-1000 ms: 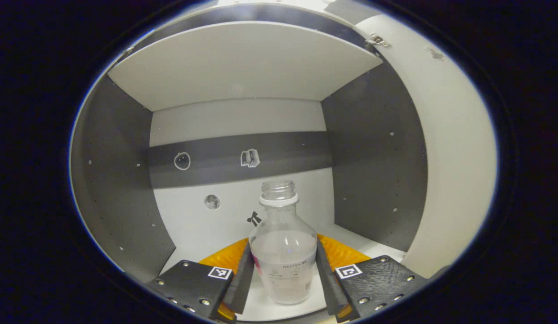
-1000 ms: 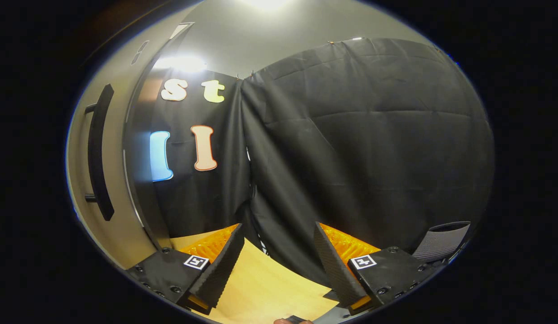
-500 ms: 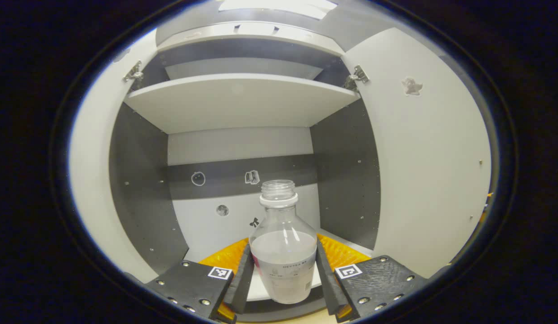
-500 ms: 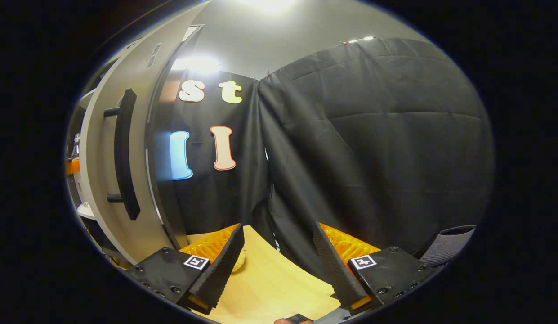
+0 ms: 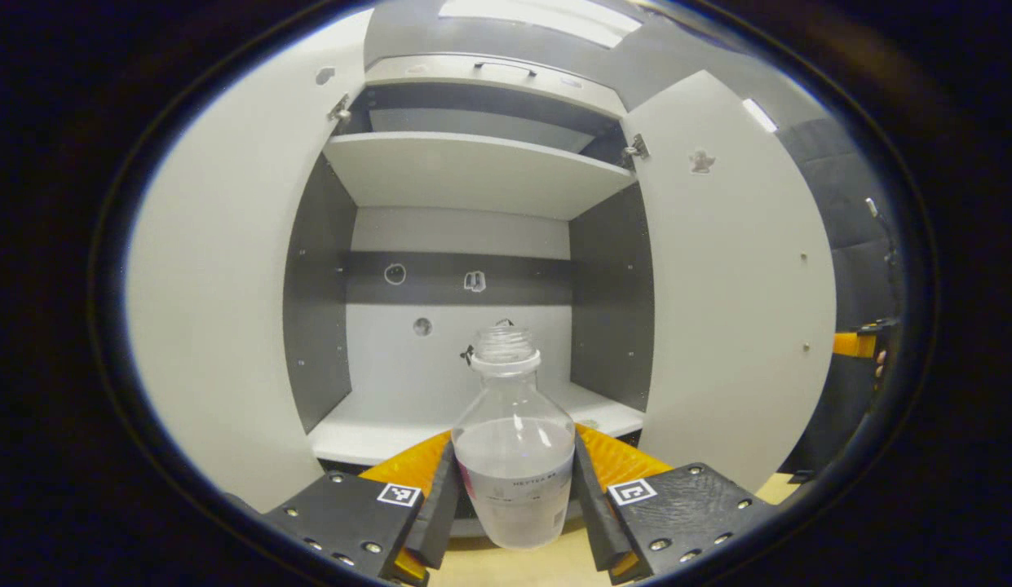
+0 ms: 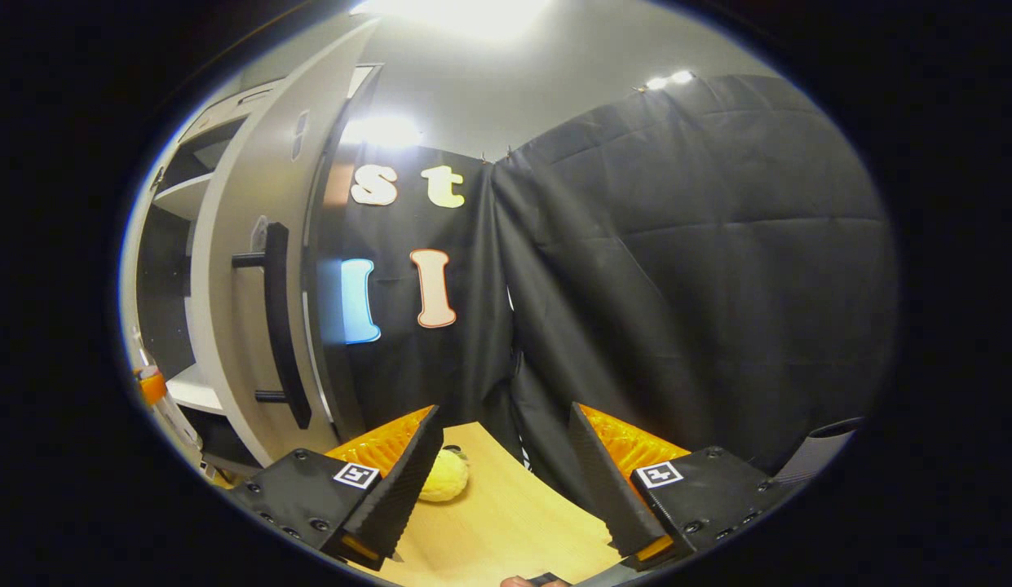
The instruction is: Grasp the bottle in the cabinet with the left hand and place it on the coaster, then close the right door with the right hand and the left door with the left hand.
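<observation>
At the bottom centre of the left gripper view, the bottle [image 5: 514, 465] is clamped upright between the fingers [image 5: 437, 509] of the left gripper [image 5: 514, 522], before the open cabinet [image 5: 473, 175]. The right gripper [image 6: 506, 481] is held wide open, empty, above the counter [image 6: 497, 522].

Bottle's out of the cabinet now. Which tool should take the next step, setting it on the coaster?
Left. The left tool is shut on the bottle, both fingers pressing its sides, in front of the open cabinet. The right tool is open and empty, beside the right door.
</observation>
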A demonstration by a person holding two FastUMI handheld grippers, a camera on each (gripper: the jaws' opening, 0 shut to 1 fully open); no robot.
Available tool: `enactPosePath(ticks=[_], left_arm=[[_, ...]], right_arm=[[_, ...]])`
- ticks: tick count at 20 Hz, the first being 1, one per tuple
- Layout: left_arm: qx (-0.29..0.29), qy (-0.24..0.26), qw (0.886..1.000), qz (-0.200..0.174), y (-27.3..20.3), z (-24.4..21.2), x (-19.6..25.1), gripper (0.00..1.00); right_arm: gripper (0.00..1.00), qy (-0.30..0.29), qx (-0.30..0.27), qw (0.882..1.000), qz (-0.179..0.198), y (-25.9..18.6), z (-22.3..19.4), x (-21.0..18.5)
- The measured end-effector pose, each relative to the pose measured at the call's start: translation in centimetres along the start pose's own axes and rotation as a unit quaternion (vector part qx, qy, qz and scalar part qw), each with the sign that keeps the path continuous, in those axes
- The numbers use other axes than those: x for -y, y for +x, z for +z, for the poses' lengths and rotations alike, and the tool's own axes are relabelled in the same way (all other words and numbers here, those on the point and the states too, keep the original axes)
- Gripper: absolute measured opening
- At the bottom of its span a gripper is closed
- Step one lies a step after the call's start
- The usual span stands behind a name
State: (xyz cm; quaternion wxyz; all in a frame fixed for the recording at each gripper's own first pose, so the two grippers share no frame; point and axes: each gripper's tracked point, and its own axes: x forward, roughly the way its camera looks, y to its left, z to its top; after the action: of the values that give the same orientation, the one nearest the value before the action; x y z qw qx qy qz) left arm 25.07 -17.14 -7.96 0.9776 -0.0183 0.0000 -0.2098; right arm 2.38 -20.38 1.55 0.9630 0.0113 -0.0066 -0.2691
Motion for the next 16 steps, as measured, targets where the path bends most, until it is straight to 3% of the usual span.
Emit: enactPosePath(ticks=[2, 5, 10, 16], left_arm=[[0.015, -0.038, 0.999, -0.017, -1.9, -2.0, 0.9, 0.68], [-0.015, -0.07, 0.997, -0.018, -4.5, -6.8, 0.8, 0.68], [-0.061, -0.071, 0.996, 0.004, -7.8, -13.5, 0.0, 0.68], [-0.112, -0.052, 0.992, -0.019, -10.2, -20.1, 1.4, 0.68]], right_arm=[[0.99, -0.011, -0.003, 1.0, 0.005, -0.4, 0.1, -0.3], [0.99, -0.028, -0.004, 1.0, 0.002, -0.9, 0.9, 0.3], [0.99, -0.039, 0.003, 0.999, 0.002, -1.9, 2.3, 0.6], [0.96, -0.014, -0.003, 1.0, -0.006, -3.4, 2.9, 1.2]])
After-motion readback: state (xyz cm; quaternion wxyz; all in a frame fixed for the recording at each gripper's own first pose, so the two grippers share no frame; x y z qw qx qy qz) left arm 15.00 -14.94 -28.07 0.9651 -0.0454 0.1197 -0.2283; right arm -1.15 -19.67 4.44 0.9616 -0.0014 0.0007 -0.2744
